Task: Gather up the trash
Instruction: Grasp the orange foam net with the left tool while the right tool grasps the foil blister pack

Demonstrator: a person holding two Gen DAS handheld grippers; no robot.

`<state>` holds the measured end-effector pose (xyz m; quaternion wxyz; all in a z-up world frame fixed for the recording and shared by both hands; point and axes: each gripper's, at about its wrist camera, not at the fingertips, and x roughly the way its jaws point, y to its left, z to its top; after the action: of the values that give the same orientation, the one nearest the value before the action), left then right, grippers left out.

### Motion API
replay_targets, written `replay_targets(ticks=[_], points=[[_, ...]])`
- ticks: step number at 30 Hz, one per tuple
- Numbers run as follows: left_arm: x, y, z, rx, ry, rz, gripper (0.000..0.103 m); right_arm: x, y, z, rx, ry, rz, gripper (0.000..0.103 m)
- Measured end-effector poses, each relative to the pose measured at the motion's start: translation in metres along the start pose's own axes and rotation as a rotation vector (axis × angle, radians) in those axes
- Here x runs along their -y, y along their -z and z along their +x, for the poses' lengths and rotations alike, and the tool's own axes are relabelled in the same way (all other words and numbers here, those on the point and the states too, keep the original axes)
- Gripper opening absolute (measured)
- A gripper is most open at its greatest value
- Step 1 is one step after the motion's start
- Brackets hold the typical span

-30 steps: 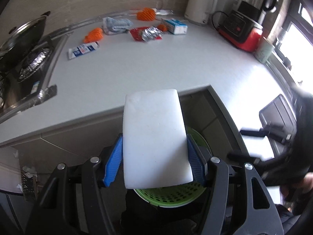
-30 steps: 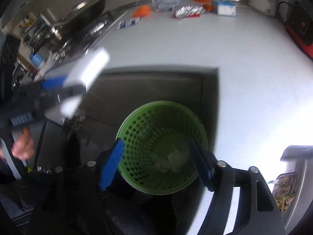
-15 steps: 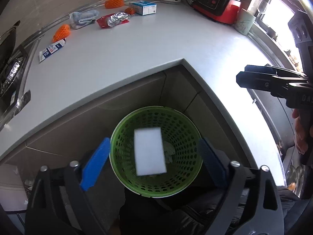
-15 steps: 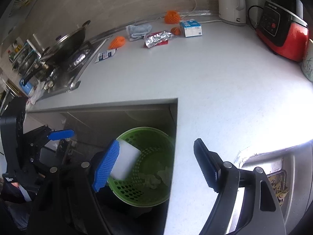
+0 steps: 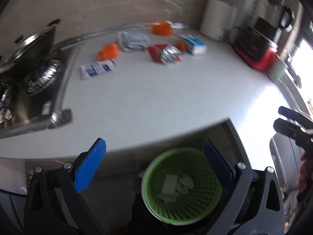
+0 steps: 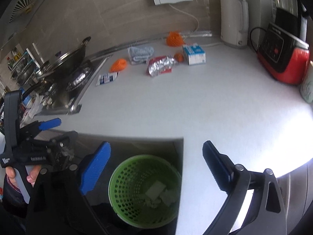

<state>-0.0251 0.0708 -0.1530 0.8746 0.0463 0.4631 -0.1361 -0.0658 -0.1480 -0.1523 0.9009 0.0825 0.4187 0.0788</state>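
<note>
The green perforated basket (image 5: 144,178) (image 6: 111,184) stands on the floor below the white counter's corner. A white block (image 5: 169,184) (image 6: 155,190) lies in it among crumpled paper. My left gripper (image 5: 154,144) hangs above the basket, its jaws opening with nothing between them. My right gripper (image 6: 156,145) is also above it, jaws opening and empty. At the back of the counter lie a white-blue wrapper (image 6: 107,78), a red foil wrapper (image 6: 160,66), a blue-white box (image 6: 194,54), two orange foam nets (image 6: 118,65) and a pale bag (image 6: 140,52).
A stove with a lidded wok (image 6: 65,62) fills the counter's left end. A white kettle (image 6: 233,21), a red and black appliance (image 6: 281,58) and a mug (image 6: 307,86) stand at the back right. A sink (image 5: 283,152) lies to the right.
The white block left my left gripper and dropped into the basket. Both pairs of jaws spread wider, and both grippers rose and tilted up toward the counter.
</note>
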Motion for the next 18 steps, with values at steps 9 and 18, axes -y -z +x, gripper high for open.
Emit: replay_targets(ticks=[9,18], points=[[-0.052,-0.047,0.017,0.047,-0.048,-0.014,0.095,-0.025,-0.04,0.02,0.043,0.037,0.002,0.101],[-0.084,-0.101,0.061,0.086,-0.054,0.025,0.095,-0.042,-0.082,0.065,0.046,0.097,0.069,0.101]])
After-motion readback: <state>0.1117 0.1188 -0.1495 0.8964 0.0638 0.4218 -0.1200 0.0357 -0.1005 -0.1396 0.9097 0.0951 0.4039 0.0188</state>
